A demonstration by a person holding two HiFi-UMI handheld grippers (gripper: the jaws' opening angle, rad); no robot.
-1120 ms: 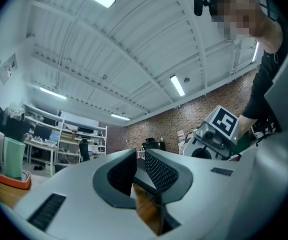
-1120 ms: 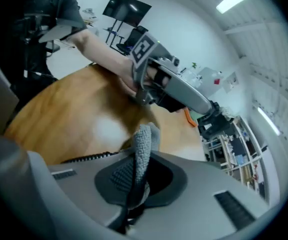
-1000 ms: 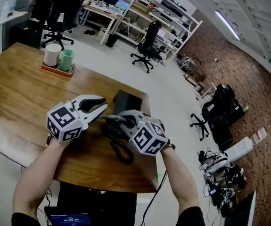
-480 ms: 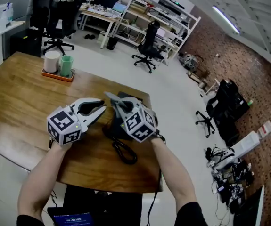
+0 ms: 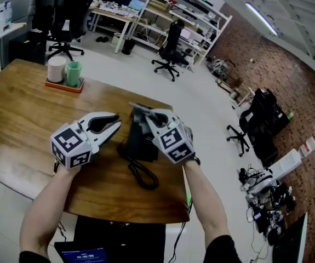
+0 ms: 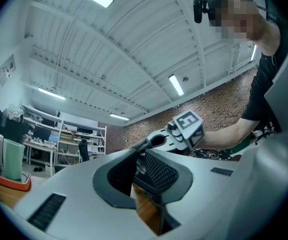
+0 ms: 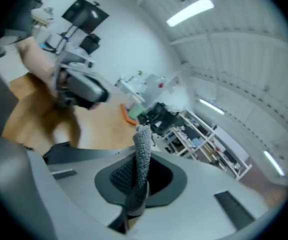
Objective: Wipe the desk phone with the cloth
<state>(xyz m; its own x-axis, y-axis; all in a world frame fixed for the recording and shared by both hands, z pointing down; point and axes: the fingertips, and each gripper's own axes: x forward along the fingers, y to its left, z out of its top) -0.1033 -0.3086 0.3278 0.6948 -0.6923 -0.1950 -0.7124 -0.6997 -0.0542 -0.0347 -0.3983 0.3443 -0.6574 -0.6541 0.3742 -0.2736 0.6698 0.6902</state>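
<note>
The desk phone, black, sits on the wooden table near its right edge and just short of the far right corner, partly hidden under the right gripper. Its coiled cord curls across the wood on the near side, toward the table's front edge. The right gripper is above the far part of the phone with its 2 jaws closed on the cloth, a grey strip that sticks out past the tips. The left gripper is just beside the phone's left side, apart from the right one; its jaws meet at the tips and nothing is between them. To the left of that gripper lies a wide stretch of bare wood, running to the rounded near edge. Well apart, by the far edge of the table, an orange tray carries 2 cups, a white cup and a green cup, side by side. Beyond the right edge is open pale floor, with an office chair and shelves further off.
</note>
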